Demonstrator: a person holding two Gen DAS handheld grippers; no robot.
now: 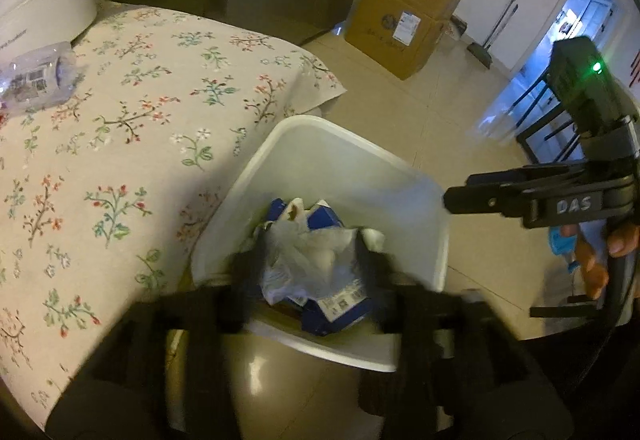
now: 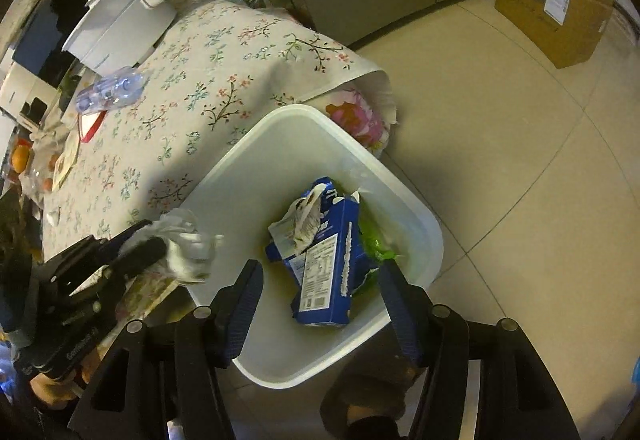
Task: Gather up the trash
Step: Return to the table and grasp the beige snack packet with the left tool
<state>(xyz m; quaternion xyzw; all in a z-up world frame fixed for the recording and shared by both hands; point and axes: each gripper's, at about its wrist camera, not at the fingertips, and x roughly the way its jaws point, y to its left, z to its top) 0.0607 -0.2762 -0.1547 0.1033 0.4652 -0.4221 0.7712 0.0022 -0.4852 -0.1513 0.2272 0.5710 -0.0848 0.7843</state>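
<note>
A white trash bin (image 1: pixel 332 144) (image 2: pixel 248 176) stands on the floor beside the table. Inside lie a torn blue carton (image 2: pixel 328 264) and a green wrapper (image 2: pixel 374 236). My left gripper (image 1: pixel 312 268) is shut on a crumpled clear plastic bag (image 1: pixel 308 264) and holds it over the bin; it also shows in the right wrist view (image 2: pixel 160 248) with the bag (image 2: pixel 188 244) at the bin's left rim. My right gripper (image 2: pixel 320 292) is open and empty over the bin's near edge; it shows in the left wrist view (image 1: pixel 452 200). A crushed clear plastic bottle (image 1: pixel 36 80) (image 2: pixel 110 88) lies on the table.
The table has a floral cloth (image 1: pixel 132 128) (image 2: pixel 208 80). A white pot with a long handle (image 1: pixel 48 0) (image 2: pixel 120 24) stands at its far end. Cardboard boxes (image 1: pixel 404 8) (image 2: pixel 556 0) are stacked on the tiled floor. Fruit and clutter (image 2: pixel 24 160) lie at the table's left.
</note>
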